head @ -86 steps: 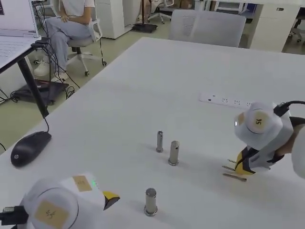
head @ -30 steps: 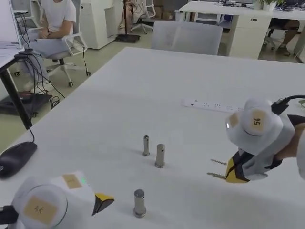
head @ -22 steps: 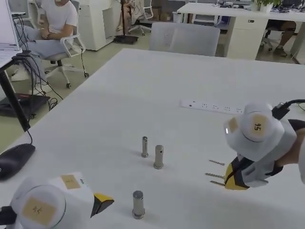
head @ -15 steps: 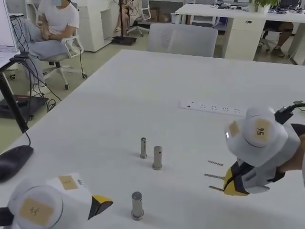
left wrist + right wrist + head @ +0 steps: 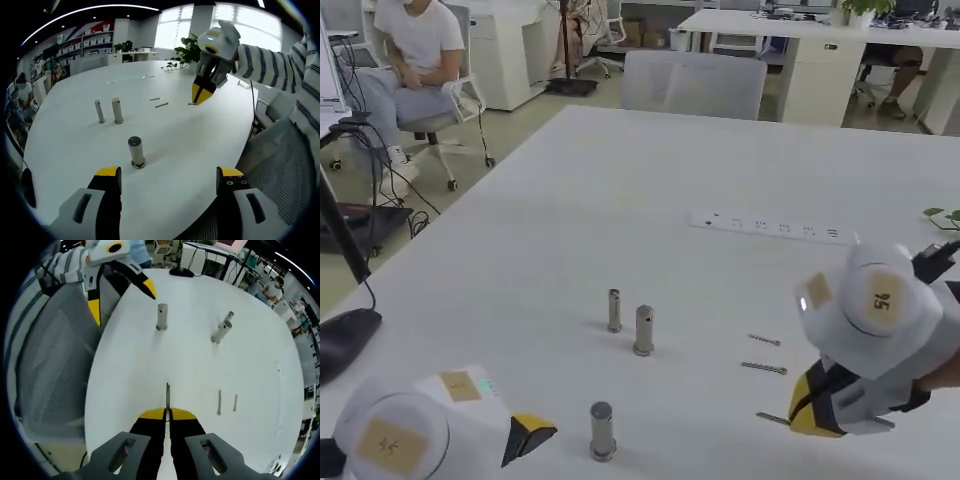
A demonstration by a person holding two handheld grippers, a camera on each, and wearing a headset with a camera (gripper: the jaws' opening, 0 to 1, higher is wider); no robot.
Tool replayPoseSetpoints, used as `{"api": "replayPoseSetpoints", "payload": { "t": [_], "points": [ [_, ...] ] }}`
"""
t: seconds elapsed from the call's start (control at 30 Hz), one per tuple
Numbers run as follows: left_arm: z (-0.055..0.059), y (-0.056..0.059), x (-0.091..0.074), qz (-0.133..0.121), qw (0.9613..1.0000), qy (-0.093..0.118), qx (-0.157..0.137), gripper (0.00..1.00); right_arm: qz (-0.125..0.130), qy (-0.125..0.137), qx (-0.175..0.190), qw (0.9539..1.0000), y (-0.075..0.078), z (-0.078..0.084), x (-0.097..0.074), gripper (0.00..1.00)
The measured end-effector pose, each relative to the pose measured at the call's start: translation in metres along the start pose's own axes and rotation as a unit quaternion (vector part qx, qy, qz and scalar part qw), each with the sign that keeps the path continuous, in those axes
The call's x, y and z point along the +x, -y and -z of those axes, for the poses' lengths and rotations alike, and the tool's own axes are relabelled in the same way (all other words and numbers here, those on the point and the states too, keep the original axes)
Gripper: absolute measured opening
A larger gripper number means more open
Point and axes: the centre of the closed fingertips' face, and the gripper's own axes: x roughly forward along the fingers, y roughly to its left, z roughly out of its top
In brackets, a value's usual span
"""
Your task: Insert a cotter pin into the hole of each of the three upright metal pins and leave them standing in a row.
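Since half a second ago: the right gripper (image 5: 803,412) has drawn back toward the near edge of the table (image 5: 620,180). The cotter pin (image 5: 775,418) at its tips has come away from the other two, which lie where they lay. The metal pins have not shifted.

Count.
- Metal pins: three, all upright on the table. A thin metal pin (image 5: 614,311) and a thicker metal pin (image 5: 643,331) stand just beside each other. The third metal pin (image 5: 602,432) stands apart, nearer the person and near the left gripper (image 5: 532,436).
- Cotter pins: three. Two loose cotter pins lie flat, one (image 5: 765,340) beyond the other (image 5: 763,368), roughly parallel, to the right of the metal pins. The third is with the right gripper.
- Grippers: two.

Views compared.
- Right gripper view: the jaws are pressed together on one end of the cotter pin (image 5: 167,396), and the rest of it sticks straight forward past the yellow tips. In the head view the white body covers most of those jaws. Whether the pin clears the table I cannot tell.
- Left gripper view: its own jaws stand wide apart with nothing between them, and the third metal pin (image 5: 135,152) is just ahead. The head view gives one yellow tip of that gripper.
- Head view: a power strip (image 5: 770,227) lies further back on the table, and a mouse (image 5: 340,340) sits at the left edge.
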Motion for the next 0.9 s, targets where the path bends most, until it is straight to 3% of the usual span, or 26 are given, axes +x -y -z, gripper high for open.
{"api": "replayPoseSetpoints", "payload": {
  "t": [0.4, 0.9],
  "points": [
    [0.000, 0.001, 0.001, 0.004, 1.0000, 0.000, 0.001, 0.76, 0.009, 0.009, 0.002, 0.9999, -0.017, -0.004, -0.005, 0.02],
    [0.001, 0.002, 0.000, 0.009, 1.0000, 0.001, 0.000, 0.75, 0.017, 0.036, 0.009, 0.9992, -0.035, -0.022, -0.004, 0.02]
  ]
}}
